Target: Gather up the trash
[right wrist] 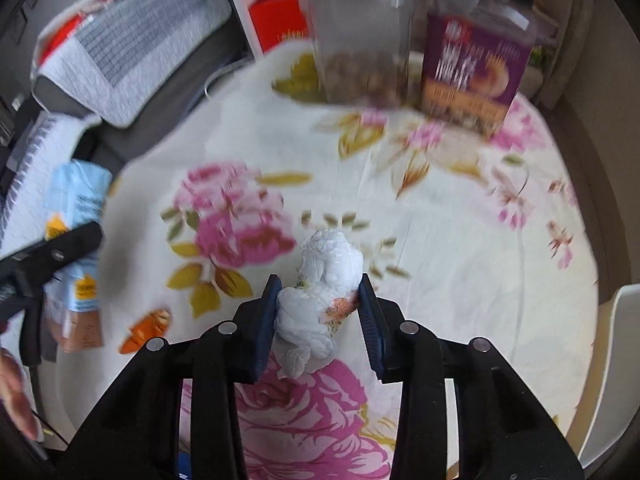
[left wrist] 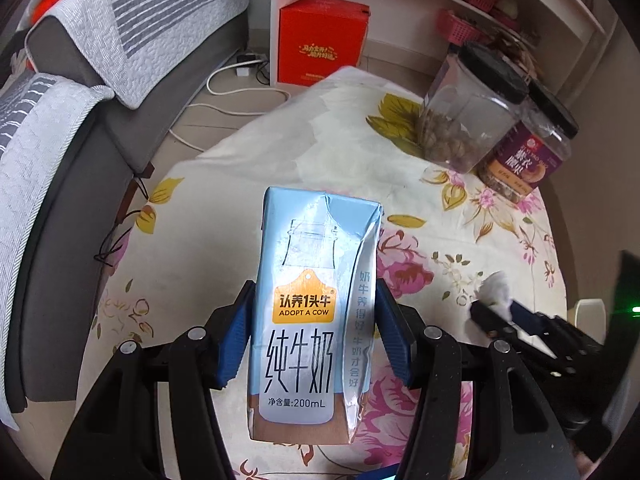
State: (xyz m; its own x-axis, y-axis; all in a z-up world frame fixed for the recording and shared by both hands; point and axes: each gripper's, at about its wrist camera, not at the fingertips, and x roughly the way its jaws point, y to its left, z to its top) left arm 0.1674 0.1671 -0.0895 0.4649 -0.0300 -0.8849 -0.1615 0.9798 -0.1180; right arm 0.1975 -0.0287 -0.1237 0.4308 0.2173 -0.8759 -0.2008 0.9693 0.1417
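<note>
- The left gripper [left wrist: 314, 332] is clamped on a milk carton [left wrist: 314, 312], with a blue pad on each side of it, and holds it above the flowered tablecloth [left wrist: 248, 168].
- The right gripper [right wrist: 318, 320] has a crumpled white tissue [right wrist: 320, 304] between its pads; both pads seem to press on it, and it is low over the cloth.
- So both pieces of trash I can see are already taken up.
- No bin is in view; I judge that dropping them there is the part left.
- Two nut jars [left wrist: 472, 120] stand at the far edge; they look like no trash.

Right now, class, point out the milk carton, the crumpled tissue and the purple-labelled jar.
milk carton [left wrist: 308, 304], left wrist view, front label.
crumpled tissue [right wrist: 320, 292], right wrist view, its middle.
purple-labelled jar [right wrist: 472, 68], right wrist view, purple label.
</note>
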